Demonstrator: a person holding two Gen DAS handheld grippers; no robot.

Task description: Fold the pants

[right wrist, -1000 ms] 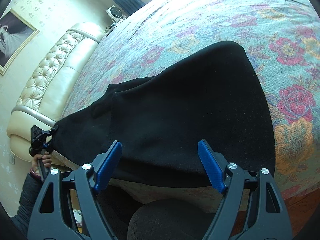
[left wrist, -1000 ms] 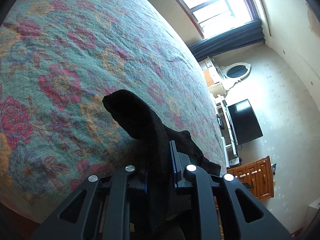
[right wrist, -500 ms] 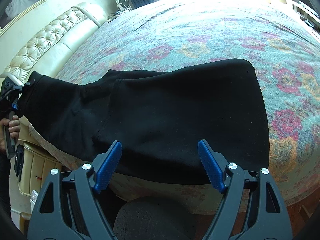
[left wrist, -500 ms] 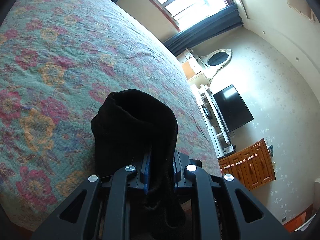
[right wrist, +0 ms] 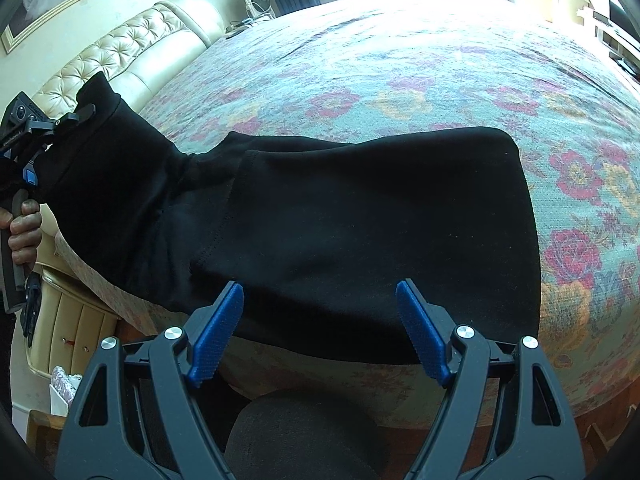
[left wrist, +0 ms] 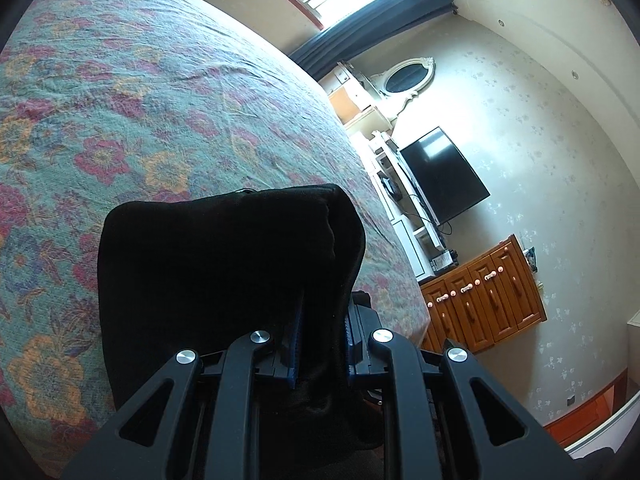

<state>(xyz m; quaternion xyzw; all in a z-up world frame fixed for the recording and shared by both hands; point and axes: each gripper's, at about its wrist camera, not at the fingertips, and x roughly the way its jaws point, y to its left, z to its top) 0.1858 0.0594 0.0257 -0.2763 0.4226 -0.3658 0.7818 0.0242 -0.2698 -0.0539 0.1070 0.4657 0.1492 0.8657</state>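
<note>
The left gripper [left wrist: 320, 344] is clamping one end of the black pants [right wrist: 360, 224] lying on the bed [right wrist: 400, 60], apparently carrying it across toward the other end, while the right gripper [right wrist: 320, 332] is hovering wide open and empty.

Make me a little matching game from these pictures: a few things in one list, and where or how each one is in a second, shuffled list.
Things:
1. left claw
2. right claw
3. black pants
4. television

States or places:
A. mounted on the wall
B. open, holding nothing
C. shut on black cloth
D. spread over the flowered bedspread, one end lifted

Pairs: 1-C, 2-B, 3-D, 4-A
</note>
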